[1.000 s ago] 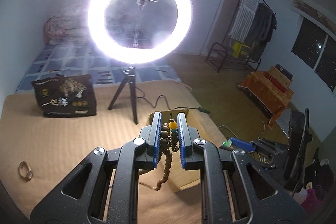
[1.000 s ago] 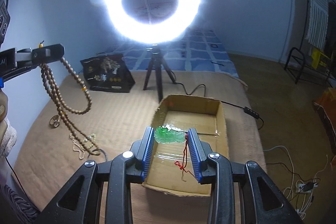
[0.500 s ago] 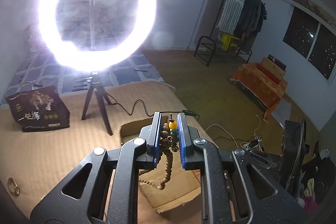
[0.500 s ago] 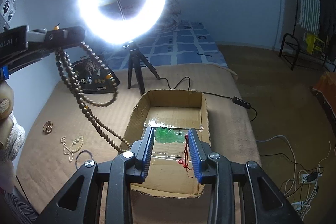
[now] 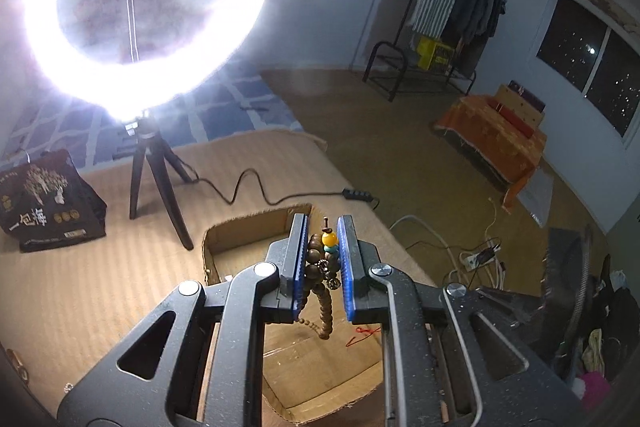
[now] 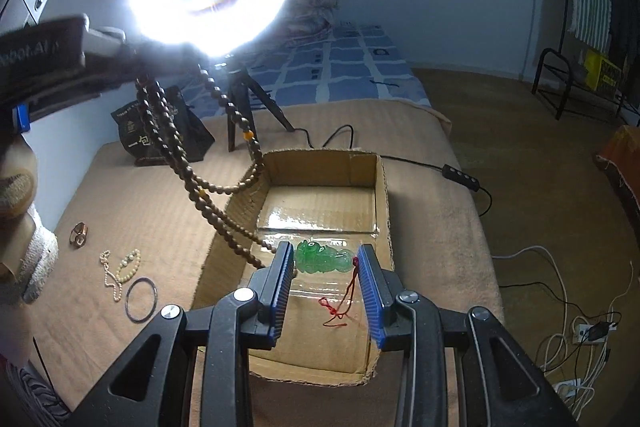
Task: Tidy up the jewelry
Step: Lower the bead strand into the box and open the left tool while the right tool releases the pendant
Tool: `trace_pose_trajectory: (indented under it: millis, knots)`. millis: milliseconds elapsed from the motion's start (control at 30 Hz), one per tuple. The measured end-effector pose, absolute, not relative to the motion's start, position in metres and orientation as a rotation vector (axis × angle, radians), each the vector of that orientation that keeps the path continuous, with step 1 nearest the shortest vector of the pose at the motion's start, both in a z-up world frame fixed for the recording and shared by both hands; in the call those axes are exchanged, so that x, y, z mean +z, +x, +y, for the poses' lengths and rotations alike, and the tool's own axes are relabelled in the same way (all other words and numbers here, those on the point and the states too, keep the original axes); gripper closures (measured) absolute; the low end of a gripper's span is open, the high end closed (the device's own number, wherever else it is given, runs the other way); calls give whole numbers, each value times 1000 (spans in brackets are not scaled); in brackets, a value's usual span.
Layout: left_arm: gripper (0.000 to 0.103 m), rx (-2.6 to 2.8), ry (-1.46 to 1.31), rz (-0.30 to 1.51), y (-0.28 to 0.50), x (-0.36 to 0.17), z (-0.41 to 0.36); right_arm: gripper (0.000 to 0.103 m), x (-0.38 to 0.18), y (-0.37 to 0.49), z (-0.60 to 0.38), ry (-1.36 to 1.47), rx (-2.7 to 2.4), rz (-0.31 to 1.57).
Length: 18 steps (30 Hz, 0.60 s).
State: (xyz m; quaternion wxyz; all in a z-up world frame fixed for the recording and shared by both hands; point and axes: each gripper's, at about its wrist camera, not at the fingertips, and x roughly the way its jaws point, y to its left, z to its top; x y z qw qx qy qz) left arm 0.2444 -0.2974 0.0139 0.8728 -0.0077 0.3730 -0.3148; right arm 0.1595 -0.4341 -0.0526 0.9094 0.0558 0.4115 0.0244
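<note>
Beads (image 5: 320, 259) between left gripper (image 5: 323, 239) pads

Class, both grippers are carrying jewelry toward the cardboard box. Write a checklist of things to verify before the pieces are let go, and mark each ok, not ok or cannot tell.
1. Left gripper shut on the wooden bead necklace: ok.
2. Right gripper shut on the green pendant: ok.
3. Pendant over the cardboard box: ok.
4. Necklace wholly over the box: not ok; strands cross its left wall.
5. Box floor free for both pieces: ok.
6. Pendant's red cord free of the necklace: cannot tell.
</note>
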Motion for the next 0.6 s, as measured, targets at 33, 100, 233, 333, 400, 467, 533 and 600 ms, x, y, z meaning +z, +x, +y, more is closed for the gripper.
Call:
trace_pose_trajectory:
  millis: [33, 100, 233, 333, 400, 467, 533, 600]
  knots:
    - [90, -658, -12, 792, 246, 8, -299, 70, -56, 160, -435, 120, 52, 857]
    - [90, -658, -2, 815, 249, -4, -302, 70, -61, 161, -437, 123, 52, 871]
    - [90, -647, 20, 849, 254, -27, -308, 70, -75, 164, -441, 135, 48, 902]
    - [90, -645, 20, 889, 257, -44, -310, 69, -84, 166, -445, 143, 44, 926]
    - [90, -634, 24, 909, 259, -53, -310, 69, -89, 166, -447, 150, 42, 937]
    - [90, -630, 28, 928, 259, -61, -310, 68, -94, 167, -448, 159, 47, 952]
    - [88, -620, 39, 946, 260, -68, -310, 67, -98, 167, -447, 154, 47, 961]
    - [72, -619, 46, 960, 260, -74, -309, 59, -99, 167, -445, 144, 49, 965]
